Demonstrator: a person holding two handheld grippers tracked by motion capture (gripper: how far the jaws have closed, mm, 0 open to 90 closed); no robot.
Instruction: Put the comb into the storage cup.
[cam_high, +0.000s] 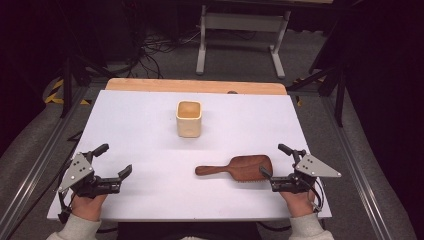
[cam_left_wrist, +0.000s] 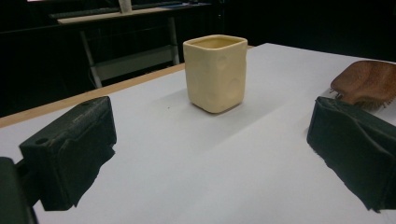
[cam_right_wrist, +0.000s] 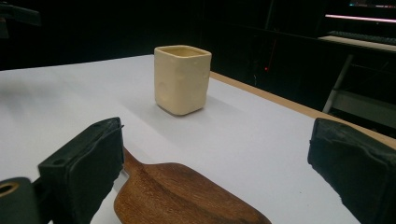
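Wooden hairbrush cut off by the bottom edge in the right gripper view, its handle hidden behind a black jaw; in the left gripper view only its head edge shows, bristles partly behind a jaw. Cream cup contents can't be told from the high view. Person's forearms cropped at the sleeves.

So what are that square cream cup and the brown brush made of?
The cup looks like matte ceramic or soft plastic: the cream wall is dull and dimpled, so either fits. The brush seems to be varnished wood: reddish-brown, grain streaks, slight sheen, lying bristles down.
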